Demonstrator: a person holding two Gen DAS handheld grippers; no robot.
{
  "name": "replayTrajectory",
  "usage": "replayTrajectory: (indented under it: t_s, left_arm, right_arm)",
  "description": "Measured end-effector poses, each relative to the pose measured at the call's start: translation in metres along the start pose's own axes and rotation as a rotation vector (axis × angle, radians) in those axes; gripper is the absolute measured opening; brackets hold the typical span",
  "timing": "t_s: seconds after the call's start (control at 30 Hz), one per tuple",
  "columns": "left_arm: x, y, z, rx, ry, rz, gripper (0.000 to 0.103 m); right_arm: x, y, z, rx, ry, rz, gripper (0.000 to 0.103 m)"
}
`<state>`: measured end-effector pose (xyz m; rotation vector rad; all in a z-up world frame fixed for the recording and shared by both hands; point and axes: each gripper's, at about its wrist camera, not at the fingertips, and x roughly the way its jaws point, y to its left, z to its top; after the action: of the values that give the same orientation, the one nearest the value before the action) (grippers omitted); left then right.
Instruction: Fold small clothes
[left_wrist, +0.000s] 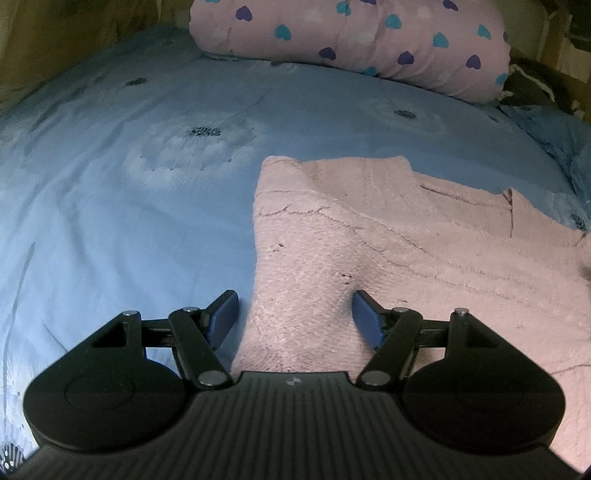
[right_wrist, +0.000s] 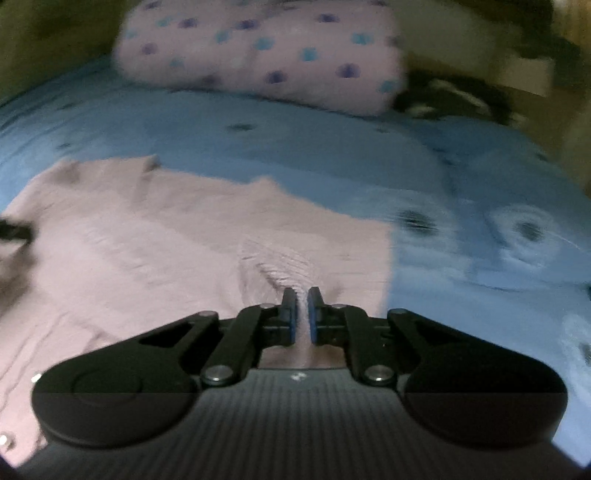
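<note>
A pink knitted garment (left_wrist: 369, 240) lies partly folded on the blue bedsheet (left_wrist: 110, 184). My left gripper (left_wrist: 295, 315) is open low over the garment's left edge. One fingertip (left_wrist: 225, 314) is over the sheet and the other is over the knit, with pink fabric lying loose between them. In the blurred right wrist view the same garment (right_wrist: 166, 240) fills the left half. My right gripper (right_wrist: 301, 314) is shut near the garment's right edge, with a raised ridge of puckered pink fabric running into its pads.
A pink pillow with blue and purple hearts (left_wrist: 351, 37) (right_wrist: 258, 55) lies across the head of the bed. Dark clutter (left_wrist: 535, 85) sits at the back right corner. Flower-printed sheet (right_wrist: 480, 258) extends right of the garment.
</note>
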<state>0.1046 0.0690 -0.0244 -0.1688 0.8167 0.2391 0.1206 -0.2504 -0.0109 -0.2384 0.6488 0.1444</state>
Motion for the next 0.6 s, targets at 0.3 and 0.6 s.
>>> replayTrajectory:
  t_s: [0.3,0.6]
  left_arm:
    - [-0.007,-0.001,0.003,-0.004,-0.011,0.008,0.074]
    - [-0.005,-0.002,0.004,0.009,-0.024,0.038,0.074]
  right_arm:
    - [-0.018,-0.053,-0.005,0.137,0.042,-0.185,0.013]
    - [-0.034,-0.023,-0.004,0.129,-0.126,0.039,0.048]
